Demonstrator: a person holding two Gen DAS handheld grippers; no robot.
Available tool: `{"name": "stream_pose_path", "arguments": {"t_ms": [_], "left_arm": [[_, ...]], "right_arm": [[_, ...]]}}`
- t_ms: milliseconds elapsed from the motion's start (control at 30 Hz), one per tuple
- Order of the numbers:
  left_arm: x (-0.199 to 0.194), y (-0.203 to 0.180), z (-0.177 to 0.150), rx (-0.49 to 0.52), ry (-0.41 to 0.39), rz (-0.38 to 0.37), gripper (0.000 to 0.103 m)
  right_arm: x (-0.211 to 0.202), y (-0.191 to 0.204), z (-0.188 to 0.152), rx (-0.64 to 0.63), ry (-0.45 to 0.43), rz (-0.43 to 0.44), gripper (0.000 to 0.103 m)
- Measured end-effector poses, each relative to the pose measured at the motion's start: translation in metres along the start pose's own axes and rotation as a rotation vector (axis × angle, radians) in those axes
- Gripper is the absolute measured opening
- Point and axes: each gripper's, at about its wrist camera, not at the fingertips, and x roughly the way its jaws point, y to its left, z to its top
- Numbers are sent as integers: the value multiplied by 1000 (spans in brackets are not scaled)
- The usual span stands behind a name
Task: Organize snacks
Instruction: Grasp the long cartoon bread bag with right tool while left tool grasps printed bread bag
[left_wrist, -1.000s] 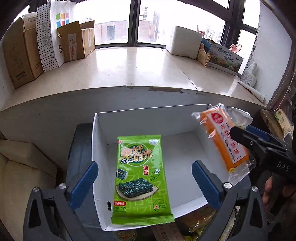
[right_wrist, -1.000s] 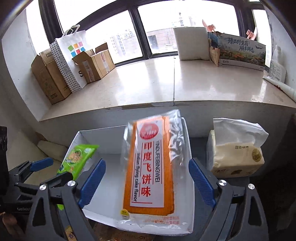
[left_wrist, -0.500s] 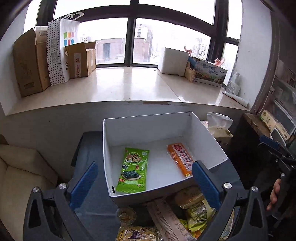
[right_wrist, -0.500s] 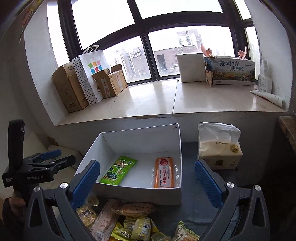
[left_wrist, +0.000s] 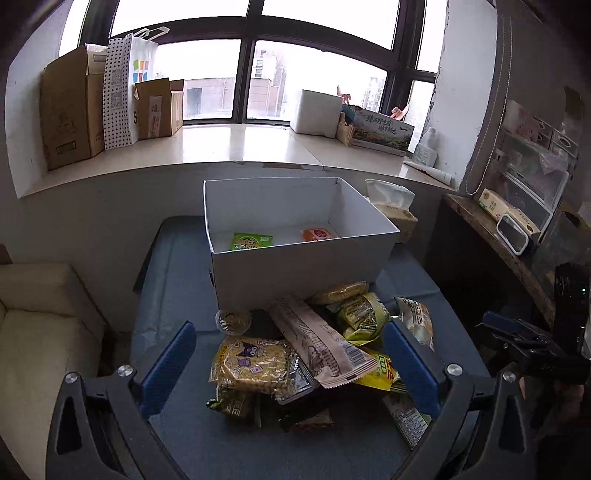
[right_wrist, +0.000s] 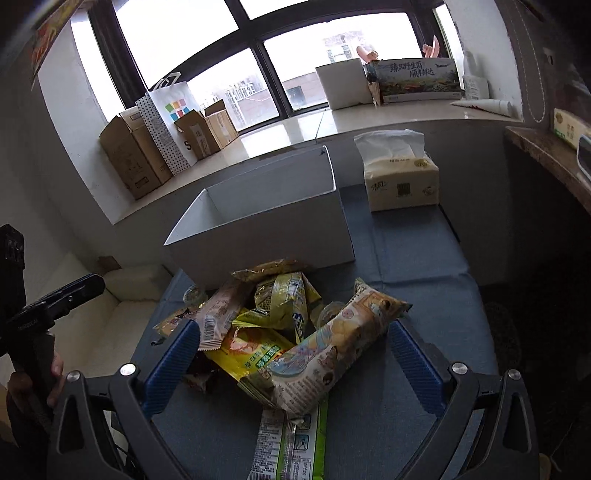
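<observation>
Closest in, both tools are wide open and holding nothing: the left hand-held gripper (left_wrist: 288, 365) hangs over the near side of the snack pile (left_wrist: 314, 347), and the right hand-held gripper (right_wrist: 295, 362) has a long cartoon-printed packet (right_wrist: 332, 347) lying between its spread fingers, not pinched. The pile is a jumble on the blue worktop (right_wrist: 406, 406): a yellow noodle pack (left_wrist: 251, 360), a long pinkish wrapper (left_wrist: 317, 339), some yellow-green bags (left_wrist: 360, 314) and a small cup (left_wrist: 232, 321). Just behind it, touching the heap, is the white box (left_wrist: 295, 273), with only a green seaweed pack (left_wrist: 252, 241) and an orange cake pack (left_wrist: 317, 234) inside. So I'd say two in, most still left to go. A tissue pack (right_wrist: 400, 181) sits beside the box.
</observation>
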Motion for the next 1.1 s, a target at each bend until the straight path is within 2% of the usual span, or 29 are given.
{"name": "stream_pose_path", "arguments": {"t_ms": [100,333,500,633,733,833,900,933,1100], "left_arm": [[3,1,-9,-2,32,-5,103],[17,4,-19,-30,77,-34,103],[26,4,-26,-38,108,-48,103],[34,8,-30,-53,136,-55,103],[40,11,-31,-57,150,-51,103],[46,15,-31,-69,165,-49,103],[51,15,-30,-77,173,-53,103],[54,14,-30,-81,178,-55,103],[71,6,-25,-87,216,-70,103]], "right_arm": [[15,-9,-12,52,51,-19,103],[50,-15,-17,86,151,-20,103],[84,-22,-18,103,258,-22,103],[105,-28,-16,132,297,11,103],[117,-31,-16,161,318,-4,102],[120,-37,-15,195,324,-46,71],[119,-41,-15,206,334,-61,62],[117,-43,-15,215,333,-73,53],[95,-55,-22,253,292,-23,43]]}}
